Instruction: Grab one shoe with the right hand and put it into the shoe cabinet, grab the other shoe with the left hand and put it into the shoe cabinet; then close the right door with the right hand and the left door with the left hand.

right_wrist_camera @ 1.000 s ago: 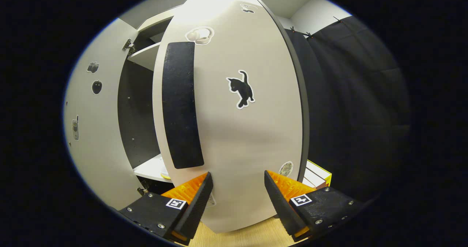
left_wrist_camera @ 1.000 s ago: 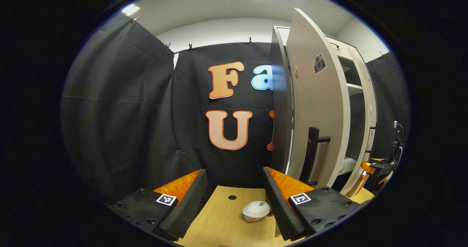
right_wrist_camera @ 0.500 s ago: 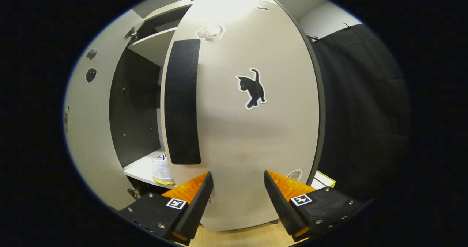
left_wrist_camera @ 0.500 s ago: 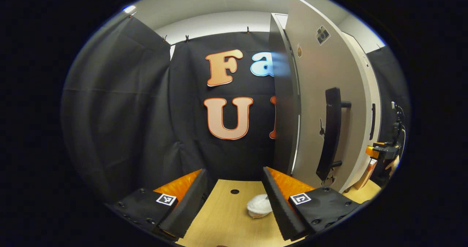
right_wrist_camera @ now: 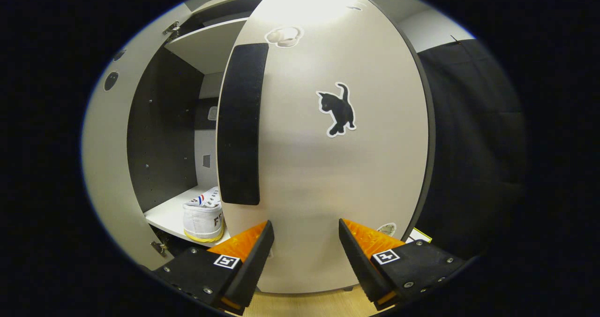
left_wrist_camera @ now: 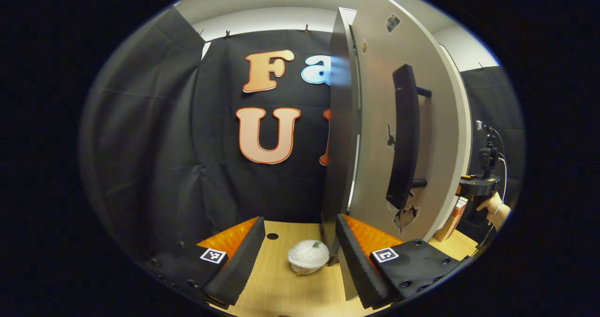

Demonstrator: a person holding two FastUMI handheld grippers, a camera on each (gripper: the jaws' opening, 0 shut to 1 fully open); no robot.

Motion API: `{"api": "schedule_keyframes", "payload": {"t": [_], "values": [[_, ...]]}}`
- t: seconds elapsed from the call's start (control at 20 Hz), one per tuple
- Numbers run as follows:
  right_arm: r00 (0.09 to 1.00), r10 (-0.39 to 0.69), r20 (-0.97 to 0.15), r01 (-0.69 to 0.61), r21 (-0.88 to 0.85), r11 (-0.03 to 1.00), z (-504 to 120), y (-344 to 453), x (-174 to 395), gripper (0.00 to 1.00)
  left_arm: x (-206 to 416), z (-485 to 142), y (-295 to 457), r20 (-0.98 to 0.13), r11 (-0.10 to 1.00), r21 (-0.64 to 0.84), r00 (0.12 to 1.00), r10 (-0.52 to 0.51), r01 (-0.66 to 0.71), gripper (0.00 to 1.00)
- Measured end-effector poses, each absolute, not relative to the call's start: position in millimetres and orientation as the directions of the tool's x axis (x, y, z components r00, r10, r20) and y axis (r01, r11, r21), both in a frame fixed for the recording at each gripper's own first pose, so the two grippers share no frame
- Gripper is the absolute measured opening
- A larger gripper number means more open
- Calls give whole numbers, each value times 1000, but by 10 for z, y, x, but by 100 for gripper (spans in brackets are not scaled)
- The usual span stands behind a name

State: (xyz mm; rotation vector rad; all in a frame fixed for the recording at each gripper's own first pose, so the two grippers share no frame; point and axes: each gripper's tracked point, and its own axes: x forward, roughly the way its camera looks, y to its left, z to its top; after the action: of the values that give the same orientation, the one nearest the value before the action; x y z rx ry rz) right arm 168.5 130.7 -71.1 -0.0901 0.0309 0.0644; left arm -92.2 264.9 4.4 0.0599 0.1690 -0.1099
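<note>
The shoe cabinet's right door (right_wrist_camera: pixel 328 176), pale grey with a black bar handle (right_wrist_camera: pixel 239 124) and a cat sticker, stands just beyond my right gripper (right_wrist_camera: pixel 304 223). That gripper is open, its fingertips close to the door's face. Left of the door the cabinet is open, and a white shoe (right_wrist_camera: pixel 204 214) with a yellow sole sits on a low shelf (right_wrist_camera: pixel 164 214). The left door (left_wrist_camera: pixel 436 134) hangs open on the right of the left gripper view, its black handle (left_wrist_camera: pixel 405 134) above my open, empty left gripper (left_wrist_camera: pixel 300 221). Farther off, a hand holds the right gripper (left_wrist_camera: pixel 483 185).
A white round object (left_wrist_camera: pixel 307 256) lies on the wooden table (left_wrist_camera: pixel 281 289) between my left fingers, near the cabinet's dark side wall (left_wrist_camera: pixel 337 143). A small hole (left_wrist_camera: pixel 272 236) marks the tabletop. A yellow-edged box (right_wrist_camera: pixel 417 235) sits past the right door's edge.
The right gripper view has swung with the right door, bringing more of the cabinet's inside and the shoe into sight. The left gripper has come nearer the left door; its handle sits higher and larger.
</note>
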Motion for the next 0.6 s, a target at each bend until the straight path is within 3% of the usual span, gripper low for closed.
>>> {"api": "schedule_keyframes", "payload": {"t": [0.35, 0.6], "values": [[996, 67, -60, -70, -44, 997, -730, 1323, 1656, 87, -1013, -172, 2207, -215, 973, -5, 950, -226, 230, 96], [996, 80, -29, -81, -32, 996, -554, 1253, 1491, 87, -1082, -158, 2178, -216, 974, -12, 950, -225, 228, 99]]}}
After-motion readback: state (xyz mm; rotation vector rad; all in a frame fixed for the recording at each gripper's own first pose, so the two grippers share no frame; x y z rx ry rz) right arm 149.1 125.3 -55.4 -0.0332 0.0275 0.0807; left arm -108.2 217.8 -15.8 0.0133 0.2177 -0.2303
